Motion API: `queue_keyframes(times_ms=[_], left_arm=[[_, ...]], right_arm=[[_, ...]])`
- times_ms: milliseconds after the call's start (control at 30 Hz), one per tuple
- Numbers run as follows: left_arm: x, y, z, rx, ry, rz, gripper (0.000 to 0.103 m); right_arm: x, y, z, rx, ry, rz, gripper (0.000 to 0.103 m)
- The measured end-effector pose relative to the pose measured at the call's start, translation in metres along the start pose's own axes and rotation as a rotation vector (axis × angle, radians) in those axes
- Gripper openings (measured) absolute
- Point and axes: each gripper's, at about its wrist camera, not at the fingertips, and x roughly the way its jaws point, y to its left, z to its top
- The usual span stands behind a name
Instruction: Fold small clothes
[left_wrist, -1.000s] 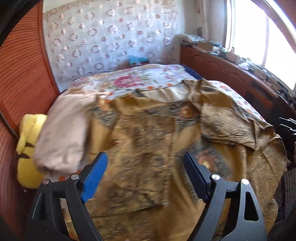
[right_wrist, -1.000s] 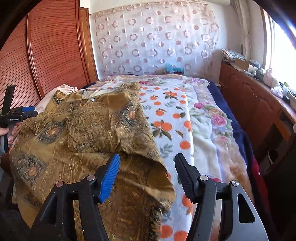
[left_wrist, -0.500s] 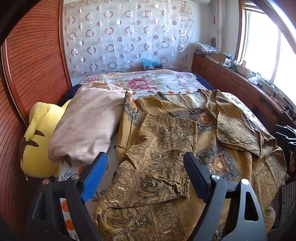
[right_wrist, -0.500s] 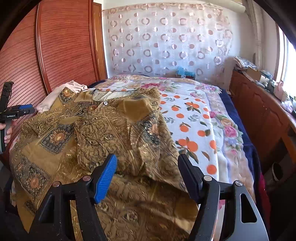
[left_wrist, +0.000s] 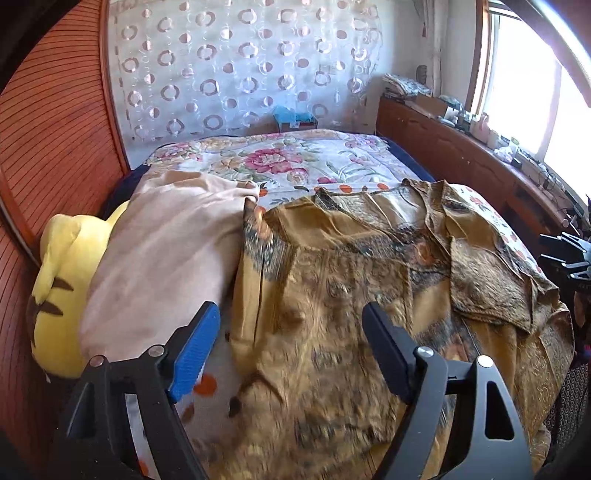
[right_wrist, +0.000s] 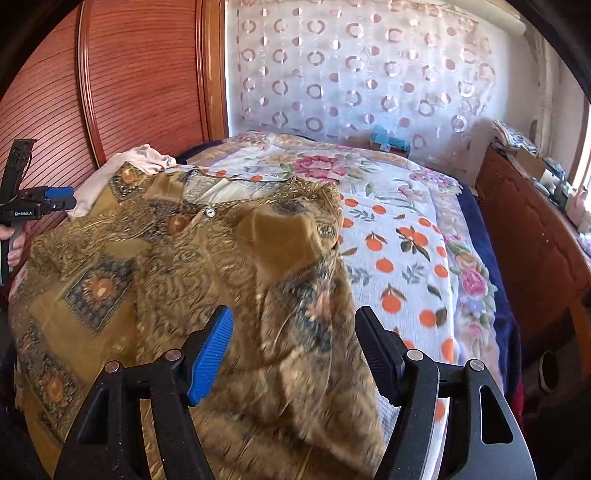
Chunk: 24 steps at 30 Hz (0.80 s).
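Now 1 mustard patterned shirt (left_wrist: 332, 332) on bed, 1 beige garment (left_wrist: 166, 251), 2 grippers: left gripper (left_wrist: 291, 349) closing, right gripper (right_wrist: 293, 349) released, both empty

We see the shirt (right_wrist: 155, 266) as thin woven cloth, mustard with a faint sheen and dense ornamental print. Under it the bedsheet (right_wrist: 402, 258) is matt, lightly ribbed cotton-like fabric. At the left of the left wrist view a pink garment (left_wrist: 166, 258) looks soft and matt, beside a fuzzy yellow plush toy (left_wrist: 62, 280). The wardrobe door (right_wrist: 147, 74) at upper left is reddish wood, finely grooved, semi-gloss. The curtain (right_wrist: 362, 66) is sheer fabric. The left gripper (left_wrist: 291, 345) is matt black plastic with a ribbed blue pad and bright metal screws.
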Motion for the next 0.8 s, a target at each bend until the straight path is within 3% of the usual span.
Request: queue_keyframes(times_ms=[233,467,800], left_arm=[[0.029,0.005,0.029,0.044,0.034,-0.002,0.059],[0.054,0.015,0.049,0.065,0.079,0.042,0.058],[0.074,0.017,0.053,0.093,0.117,0.035,0.058]], right_arm=[[0.048,-0.017,0.038,-0.020,0.043,-0.013,0.071],[0.101,-0.041,0.069,0.005,0.094,0.013,0.070],[0.162,-0.073,0.095,0.070,0.169,0.098,0.070]])
